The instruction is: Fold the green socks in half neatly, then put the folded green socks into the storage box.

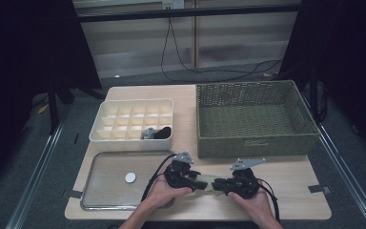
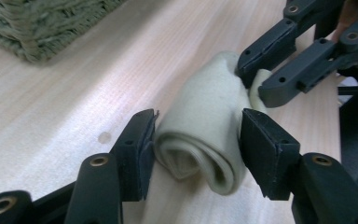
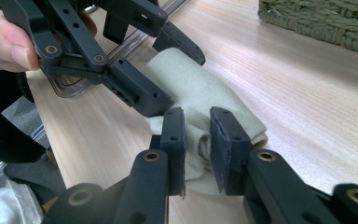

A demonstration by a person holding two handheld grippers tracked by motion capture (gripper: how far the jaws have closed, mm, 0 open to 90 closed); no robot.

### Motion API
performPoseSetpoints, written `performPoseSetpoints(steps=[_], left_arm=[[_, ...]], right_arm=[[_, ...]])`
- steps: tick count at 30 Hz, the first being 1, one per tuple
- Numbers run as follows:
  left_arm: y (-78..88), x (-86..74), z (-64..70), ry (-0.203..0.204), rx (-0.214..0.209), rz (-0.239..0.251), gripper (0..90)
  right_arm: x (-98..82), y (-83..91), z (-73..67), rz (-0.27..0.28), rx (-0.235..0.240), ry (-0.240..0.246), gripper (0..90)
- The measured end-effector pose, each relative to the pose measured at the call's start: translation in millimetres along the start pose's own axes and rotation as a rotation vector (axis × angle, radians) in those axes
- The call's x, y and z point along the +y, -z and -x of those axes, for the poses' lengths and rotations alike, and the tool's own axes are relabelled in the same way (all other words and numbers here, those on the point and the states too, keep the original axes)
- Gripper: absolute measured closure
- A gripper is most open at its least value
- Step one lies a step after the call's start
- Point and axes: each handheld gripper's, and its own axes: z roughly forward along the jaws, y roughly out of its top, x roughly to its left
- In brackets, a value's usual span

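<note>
Two tongs on rolled cloth (image 1: 208, 183), lying left-right between them, R (image 3: 197, 140) pinching end, L (image 2: 196, 135) spread round roll.

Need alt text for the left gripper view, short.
A rolled cream fabric piece lies on the pale wooden table between the left tongs, whose black pads flank its near rolled end. The right tongs pinch its far end at upper right. A corner of the green woven basket shows at top left.
</note>
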Motion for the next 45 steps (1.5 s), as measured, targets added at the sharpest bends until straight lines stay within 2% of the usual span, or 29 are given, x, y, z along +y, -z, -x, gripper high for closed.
performPoseSetpoints(steps=[1, 5, 7, 11, 15, 18, 19, 21, 25, 27, 34, 39, 45], left_arm=[[0.5, -0.9, 0.6, 0.008, -0.014, -0.002, 46.2], [0.1, -0.8, 2.2, 0.000, -0.003, -0.008, 48.3], [-0.7, -1.5, 2.0, 0.012, -0.027, 0.001, 50.1], [-1.0, -1.8, 1.4, 0.019, -0.039, 0.000, 53.7], [-2.2, -1.9, 0.0, 0.023, -0.063, -0.003, 62.6], [-2.1, -1.9, 2.4, 0.036, -0.044, 0.004, 67.2], [-2.1, -0.5, 4.9, 0.019, -0.042, -0.010, 67.7], [-2.4, -0.1, 5.5, 0.033, -0.052, 0.006, 68.0], [0.1, 1.0, 3.0, 0.035, -0.059, 0.001, 67.9], [3.9, 2.5, 3.1, 0.031, -0.054, -0.002, 68.0], [16.5, 5.3, 2.3, 0.032, -0.049, -0.003, 68.0], [29.8, 8.1, -0.6, 0.036, -0.043, 0.011, 68.0], [38.1, 9.6, -0.6, 0.033, -0.047, 0.007, 67.9]], right_arm=[[-0.4, -0.3, -0.4, 0.002, -0.001, -0.001, 76.6], [-0.9, -0.6, -0.3, 0.004, -0.002, -0.004, 77.1], [-1.9, -1.2, -0.5, 0.006, 0.000, -0.004, 77.9], [-2.2, -1.8, -1.6, 0.006, 0.000, 0.005, 78.3], [-2.7, -2.4, -1.9, 0.006, 0.000, 0.019, 78.6], [-1.0, -1.2, -2.5, -0.008, -0.002, 0.022, 78.0], [0.2, -0.2, -2.5, -0.011, -0.012, 0.033, 77.1], [0.3, 0.6, -2.5, -0.008, -0.009, 0.039, 76.2], [0.2, 2.4, -2.1, 0.002, 0.003, 0.032, 72.9], [1.0, 4.4, -0.1, 0.019, 0.017, 0.015, 68.6], [1.4, 11.9, 2.2, 0.052, 0.015, 0.013, 59.0], [2.3, 17.3, 7.0, 0.070, 0.001, 0.005, 49.3], [2.7, 18.3, 7.7, 0.081, -0.026, -0.002, 34.6]])
